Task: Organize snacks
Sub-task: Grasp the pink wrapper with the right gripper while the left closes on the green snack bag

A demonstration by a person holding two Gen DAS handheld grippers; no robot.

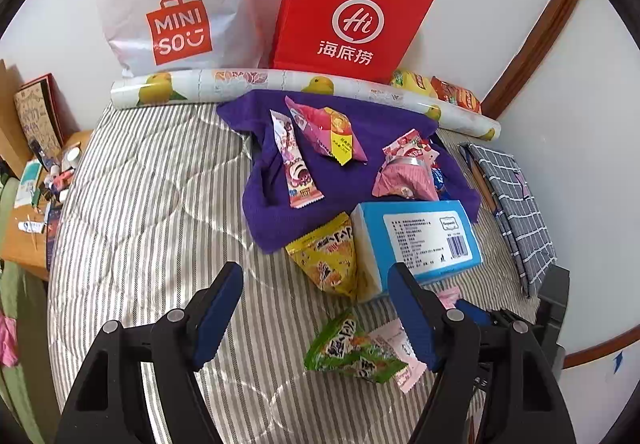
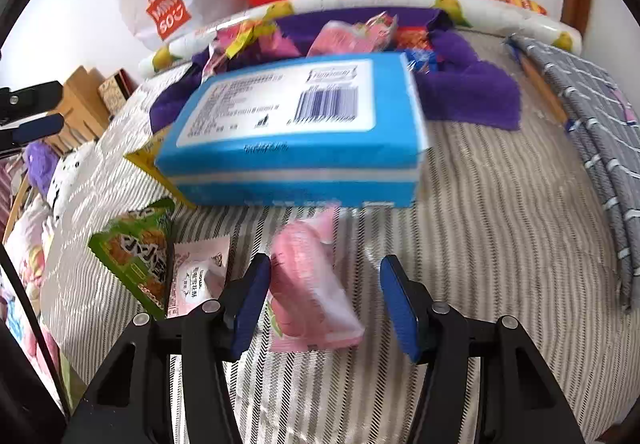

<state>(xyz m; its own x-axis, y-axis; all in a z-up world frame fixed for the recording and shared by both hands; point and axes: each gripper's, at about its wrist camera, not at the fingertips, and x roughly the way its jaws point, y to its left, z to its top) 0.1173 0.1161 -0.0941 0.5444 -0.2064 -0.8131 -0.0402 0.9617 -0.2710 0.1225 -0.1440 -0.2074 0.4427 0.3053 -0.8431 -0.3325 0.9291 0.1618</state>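
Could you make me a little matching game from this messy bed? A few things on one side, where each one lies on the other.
Things:
1. blue box
2. green snack packet
3. long pink wrapper
4. red paper bag

Places:
A. on the purple cloth
B. standing against the wall
C. nearest the left tool, on the striped cover
D. beside the yellow packet

Pairs: 1-D, 2-C, 3-A, 4-B

Both grippers hung low over the bed, pointing forward. The left gripper (image 1: 316,312) had its blue-padded jaws spread wide, gripping nothing. The right gripper (image 2: 326,302) was spread wide too, nothing clamped between its pads.
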